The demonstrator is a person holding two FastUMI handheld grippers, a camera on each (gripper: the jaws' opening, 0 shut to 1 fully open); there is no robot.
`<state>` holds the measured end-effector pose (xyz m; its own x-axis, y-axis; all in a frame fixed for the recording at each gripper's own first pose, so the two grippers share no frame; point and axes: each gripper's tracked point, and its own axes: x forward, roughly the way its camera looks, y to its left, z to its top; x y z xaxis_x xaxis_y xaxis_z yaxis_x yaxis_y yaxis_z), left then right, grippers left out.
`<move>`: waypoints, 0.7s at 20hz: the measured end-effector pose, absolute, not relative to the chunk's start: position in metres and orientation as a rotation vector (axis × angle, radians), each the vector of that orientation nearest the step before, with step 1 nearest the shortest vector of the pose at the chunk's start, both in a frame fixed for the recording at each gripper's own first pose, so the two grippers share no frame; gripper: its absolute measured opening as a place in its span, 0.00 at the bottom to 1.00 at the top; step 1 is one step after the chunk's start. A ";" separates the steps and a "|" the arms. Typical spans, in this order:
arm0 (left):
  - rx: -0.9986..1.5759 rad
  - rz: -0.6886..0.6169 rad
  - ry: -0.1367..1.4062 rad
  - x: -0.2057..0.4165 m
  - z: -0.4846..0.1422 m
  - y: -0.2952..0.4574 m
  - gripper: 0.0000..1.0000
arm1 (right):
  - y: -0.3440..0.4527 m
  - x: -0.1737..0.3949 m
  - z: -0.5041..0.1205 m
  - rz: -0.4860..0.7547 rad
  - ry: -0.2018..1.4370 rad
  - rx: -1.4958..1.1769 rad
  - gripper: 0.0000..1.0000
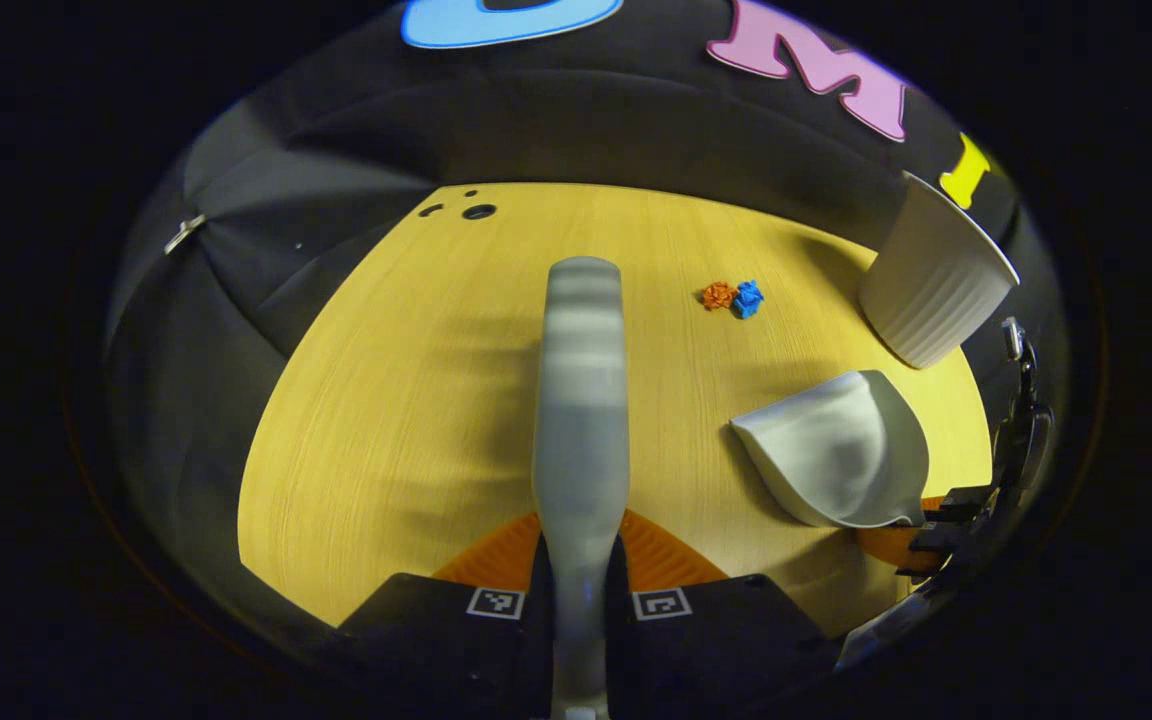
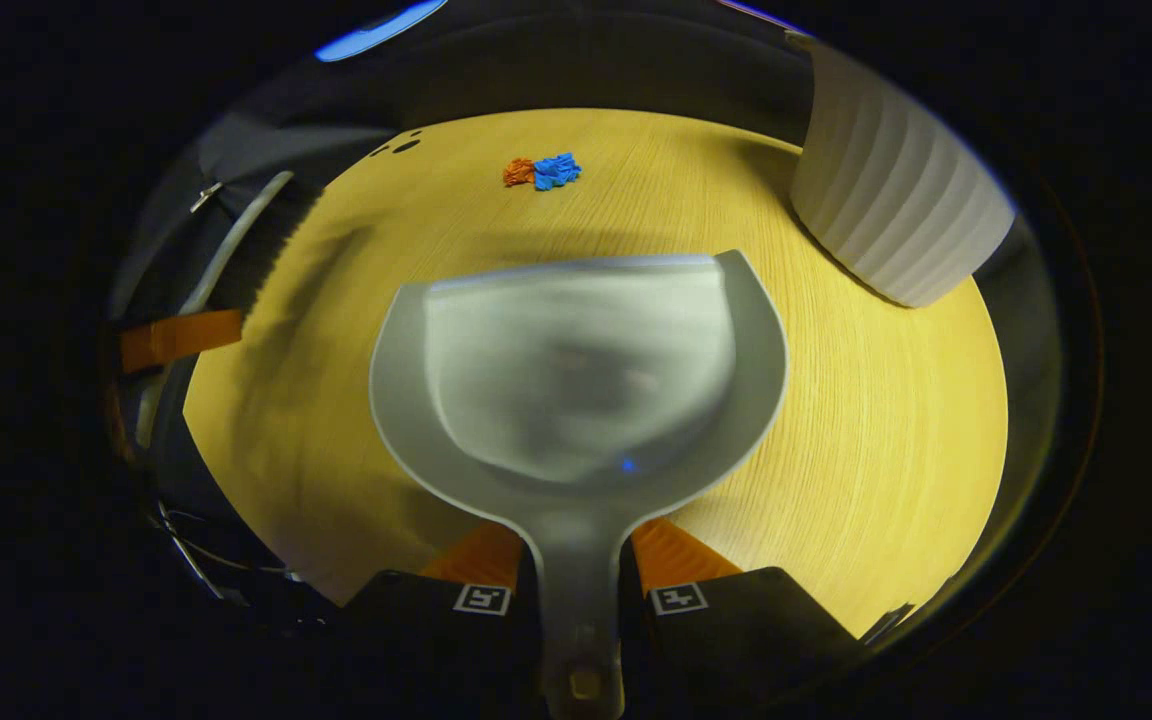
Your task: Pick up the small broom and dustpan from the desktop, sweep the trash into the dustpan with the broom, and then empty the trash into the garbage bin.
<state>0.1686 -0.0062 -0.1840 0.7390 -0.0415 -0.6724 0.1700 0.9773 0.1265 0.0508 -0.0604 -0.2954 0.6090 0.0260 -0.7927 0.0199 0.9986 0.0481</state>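
My left gripper (image 1: 581, 572) is shut on the handle of the small grey broom (image 1: 583, 400), which points forward over the yellow desktop (image 1: 386, 400). My right gripper (image 2: 578, 585) is shut on the handle of the grey dustpan (image 2: 576, 370), held above the desktop with its mouth facing away. The trash lies farther off: an orange paper ball (image 1: 718, 294) touching a blue one (image 1: 747, 298), seen ahead of the dustpan as orange ball (image 2: 519, 172) and blue ball (image 2: 557, 170). In the left gripper view the dustpan (image 1: 836, 455) is to the right. In the right gripper view the broom (image 2: 236, 250) is at the far left.
A white ribbed garbage bin (image 1: 936, 275) stands at the desktop's far right edge, near the dustpan; in the right gripper view the bin (image 2: 896, 210) is at upper right. Small cable holes (image 1: 479, 211) mark the far left of the desktop. Black cloth walls surround the desk.
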 end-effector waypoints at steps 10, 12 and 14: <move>0.633 -0.305 0.720 0.309 -0.186 -0.055 0.25 | -0.107 0.038 -0.287 0.078 0.931 -0.052 0.39; 0.707 -0.358 0.722 0.327 -0.189 -0.073 0.25 | -0.115 0.034 -0.285 0.090 0.931 -0.068 0.39; 0.787 -0.389 0.711 0.349 -0.189 -0.085 0.24 | -0.121 0.033 -0.284 0.099 0.935 -0.070 0.35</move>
<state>0.3492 -0.0849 -0.1893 0.7050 -0.0601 -0.7067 0.5629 0.6536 0.5059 0.0330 -0.1210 -0.2836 0.5897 0.0549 -0.8058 -0.1152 0.9932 -0.0167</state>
